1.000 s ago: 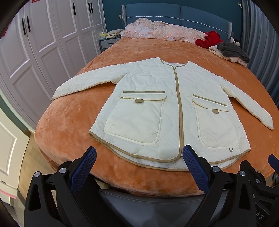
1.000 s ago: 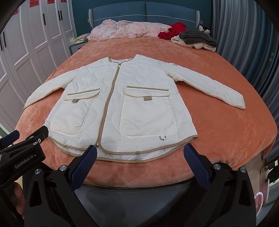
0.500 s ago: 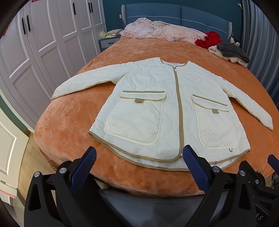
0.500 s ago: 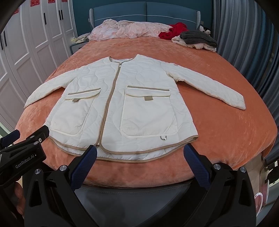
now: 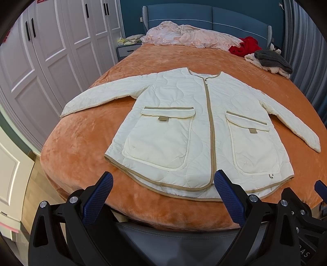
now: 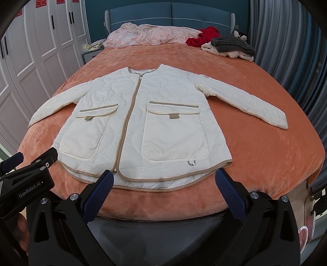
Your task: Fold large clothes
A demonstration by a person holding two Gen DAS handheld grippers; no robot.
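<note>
A cream quilted jacket (image 5: 184, 114) with tan trim, a closed zip and two big front pockets lies flat, front up, sleeves spread, on the orange bed cover (image 5: 81, 139); it also shows in the right wrist view (image 6: 155, 114). My left gripper (image 5: 163, 186) is open and empty, just short of the jacket's hem at the foot of the bed. My right gripper (image 6: 163, 182) is open and empty, also at the hem. The left gripper's body (image 6: 26, 180) shows at the left of the right wrist view.
A pink duvet (image 5: 188, 37), a red garment (image 5: 244, 47) and a grey and cream clothes pile (image 5: 269, 61) lie at the head of the bed by the blue headboard (image 5: 204, 16). White wardrobe doors (image 5: 40, 57) stand on the left, grey curtains (image 6: 286, 51) on the right.
Both grippers have edged slightly closer to the jacket's hem. The jacket has not moved and both grippers stay open.
</note>
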